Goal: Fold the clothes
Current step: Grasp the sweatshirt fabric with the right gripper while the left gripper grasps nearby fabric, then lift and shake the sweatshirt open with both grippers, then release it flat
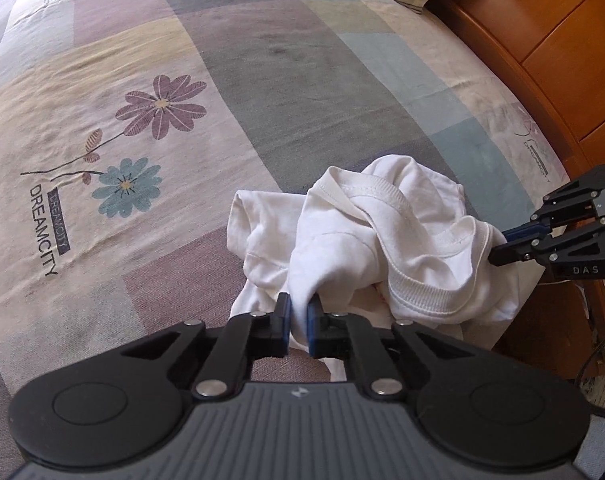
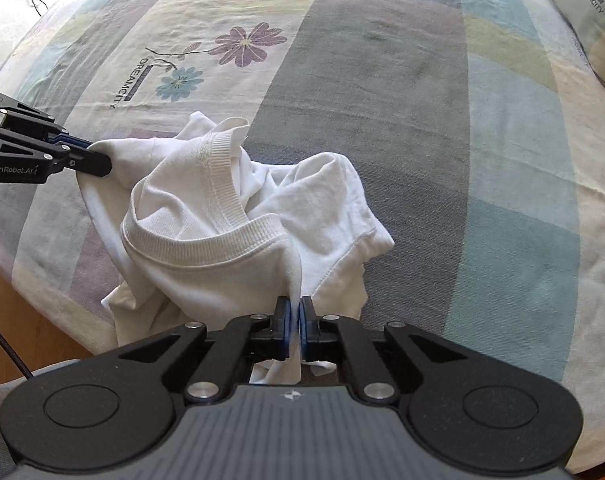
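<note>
A crumpled white T-shirt (image 1: pixel 366 236) with a ribbed collar lies bunched near the bed's edge; it also shows in the right wrist view (image 2: pixel 230 216). My left gripper (image 1: pixel 298 312) is shut on a fold of the shirt's fabric. It appears in the right wrist view (image 2: pixel 90 156) gripping the shirt's left side. My right gripper (image 2: pixel 295 312) is shut on a fold beside the collar. It appears in the left wrist view (image 1: pixel 498 250) clamped on the shirt's right side. The shirt hangs slack between both grippers.
The bed is covered by a pastel patchwork sheet (image 1: pixel 142 128) with flower prints and "DREAMCITY" lettering. A wooden headboard or cabinet (image 1: pixel 542 48) stands at the right. A pillow (image 2: pixel 590 12) lies at the far right. Wooden floor (image 2: pixel 18 320) and a cable show at the left.
</note>
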A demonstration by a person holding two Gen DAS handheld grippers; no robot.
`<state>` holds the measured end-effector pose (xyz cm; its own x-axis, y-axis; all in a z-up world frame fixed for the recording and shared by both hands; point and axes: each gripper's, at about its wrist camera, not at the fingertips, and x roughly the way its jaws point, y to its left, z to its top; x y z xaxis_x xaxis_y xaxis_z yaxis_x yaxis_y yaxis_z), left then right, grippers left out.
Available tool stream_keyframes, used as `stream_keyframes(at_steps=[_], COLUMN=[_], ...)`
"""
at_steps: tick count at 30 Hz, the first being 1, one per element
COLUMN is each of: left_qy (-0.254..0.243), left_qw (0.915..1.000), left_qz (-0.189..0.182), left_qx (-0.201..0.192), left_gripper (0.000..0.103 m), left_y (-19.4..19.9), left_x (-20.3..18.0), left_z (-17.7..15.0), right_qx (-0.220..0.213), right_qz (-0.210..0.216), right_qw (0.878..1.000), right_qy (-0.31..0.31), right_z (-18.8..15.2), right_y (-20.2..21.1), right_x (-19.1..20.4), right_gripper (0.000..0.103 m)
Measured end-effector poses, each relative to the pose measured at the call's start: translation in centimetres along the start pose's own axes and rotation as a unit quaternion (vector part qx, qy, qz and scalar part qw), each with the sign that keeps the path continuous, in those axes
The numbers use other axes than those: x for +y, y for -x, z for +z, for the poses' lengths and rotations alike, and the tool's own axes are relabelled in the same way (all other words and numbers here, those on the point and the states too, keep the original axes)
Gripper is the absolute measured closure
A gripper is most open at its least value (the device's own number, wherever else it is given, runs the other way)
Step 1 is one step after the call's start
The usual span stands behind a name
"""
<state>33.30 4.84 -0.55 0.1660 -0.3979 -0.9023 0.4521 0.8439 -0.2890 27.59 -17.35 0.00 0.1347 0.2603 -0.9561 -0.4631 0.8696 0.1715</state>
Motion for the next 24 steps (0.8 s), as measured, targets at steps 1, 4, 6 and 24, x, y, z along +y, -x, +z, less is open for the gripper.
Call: stream_keyframes(at_steps=[1,4,6,24], left_qy=[0.005,0.003,0.006,-0.001], left_qw=[0.9999,0.9995,0.9992,0.9899], left_qz=[-0.015,-0.030,-0.038,0.048], left_qx=[0.006,0.006,0.005,-0.133], left_gripper=[0.094,0.089,0.090,0.101], left_y=[-0.5,-1.6,-2.0,3.1], left_x=[0.3,0.6,0.8,2.9], left_z=[-0.2,-0.7,-1.0,4.7], right_qx=[0.000,0.010,0.022,-0.062], right_qz=[0.010,0.037,0.049,-0.062], right_qw=[1.000,0.999,0.998,0.993], right_qy=[-0.001,0.007,0.017,0.084], right_z=[0.0,0.0,-0.4,5.8], right_y=[-0.2,-1.3,-2.1,1.2], right_x=[-0.1,0.2,0.1,-2.9], right_gripper=[0.083,0.063,0.063,0.096])
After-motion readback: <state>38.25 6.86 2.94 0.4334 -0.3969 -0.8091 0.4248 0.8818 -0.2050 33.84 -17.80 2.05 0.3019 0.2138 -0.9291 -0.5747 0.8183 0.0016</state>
